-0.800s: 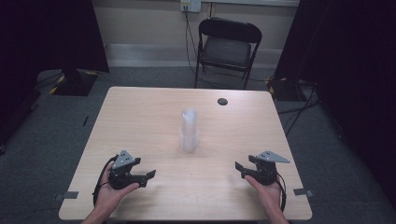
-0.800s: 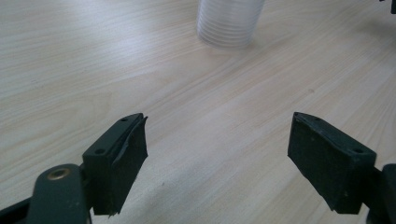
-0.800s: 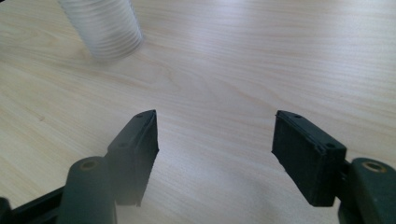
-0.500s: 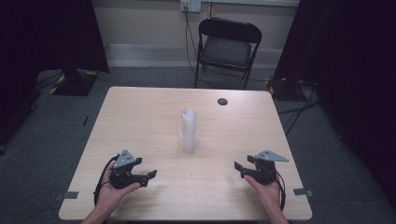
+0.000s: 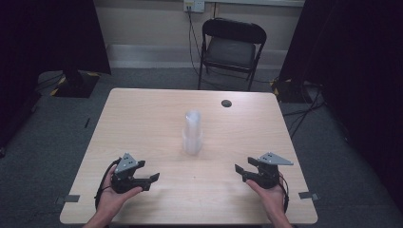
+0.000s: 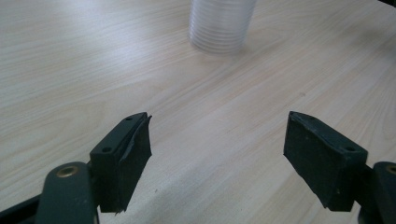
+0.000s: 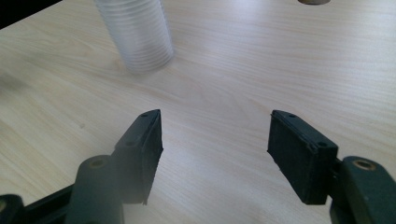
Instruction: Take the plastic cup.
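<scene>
L gripper (image 5: 153,178) sat at near-left of table (image 5: 142,118), held in person's L hand (image 5: 111,199); vs earlier pics it had edged slightly toward centre, otherwise little change. Jaws spread wide, nothing between pads, bare wood only in L gripper view (image 6: 217,154). Stack of clear plastic cups (image 5: 192,133) stood upright mid-table, well apart from both grippers, same spot as before; seen at top of L gripper view (image 6: 222,23) and top-left of R gripper view (image 7: 137,35), ribbed rims visible. R gripper (image 5: 240,170) at near-right of table in R hand (image 5: 271,197), approx unchanged from earlier. Jaws also apart w/ nothing gripped, pads clear of the wood in R gripper view (image 7: 215,149).

Surface: light wood-grain tabletop, small dark round disc (image 5: 226,103) near far edge, R of cups. Bits of grey tape (image 5: 72,198) at near corners. Room: grey carpet, black folding chair (image 5: 230,47) behind table, dark curtains (image 5: 47,38) both sides, wall outlet (image 5: 194,5) w/ cable running down.
</scene>
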`<state>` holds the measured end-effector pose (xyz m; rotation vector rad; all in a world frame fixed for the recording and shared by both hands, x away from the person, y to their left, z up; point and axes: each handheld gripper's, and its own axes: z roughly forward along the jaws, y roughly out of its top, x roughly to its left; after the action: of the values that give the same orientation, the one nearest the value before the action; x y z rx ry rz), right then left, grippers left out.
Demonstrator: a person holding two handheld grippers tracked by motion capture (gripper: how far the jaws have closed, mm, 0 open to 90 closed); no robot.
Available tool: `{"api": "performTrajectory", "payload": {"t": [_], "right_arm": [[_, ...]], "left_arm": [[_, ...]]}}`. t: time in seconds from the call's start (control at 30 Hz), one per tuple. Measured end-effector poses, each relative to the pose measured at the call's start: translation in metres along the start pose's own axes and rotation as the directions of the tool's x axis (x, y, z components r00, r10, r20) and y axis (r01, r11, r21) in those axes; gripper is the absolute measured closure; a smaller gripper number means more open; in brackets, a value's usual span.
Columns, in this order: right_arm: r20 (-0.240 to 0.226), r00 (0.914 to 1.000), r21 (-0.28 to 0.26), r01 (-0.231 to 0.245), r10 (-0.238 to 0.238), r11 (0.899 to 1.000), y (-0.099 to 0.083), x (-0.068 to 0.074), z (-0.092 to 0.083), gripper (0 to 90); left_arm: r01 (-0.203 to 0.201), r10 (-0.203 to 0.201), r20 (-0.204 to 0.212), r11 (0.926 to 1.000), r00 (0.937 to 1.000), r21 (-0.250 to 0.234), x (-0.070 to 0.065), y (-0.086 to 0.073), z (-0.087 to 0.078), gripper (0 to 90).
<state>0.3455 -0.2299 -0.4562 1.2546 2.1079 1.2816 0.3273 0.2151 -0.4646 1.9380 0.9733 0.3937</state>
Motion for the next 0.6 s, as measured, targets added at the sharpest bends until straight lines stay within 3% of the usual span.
{"api": "performTrajectory", "payload": {"t": [0.6], "right_arm": [[-0.044, 0.9978, -0.016, 0.050, -0.051, 0.999, 0.018, 0.015, 0.001, 34.5]], "left_arm": [[0.006, -0.006, -0.002, 1.0000, 1.0000, 0.001, -0.001, -0.001, 0.001, 21.5]]}}
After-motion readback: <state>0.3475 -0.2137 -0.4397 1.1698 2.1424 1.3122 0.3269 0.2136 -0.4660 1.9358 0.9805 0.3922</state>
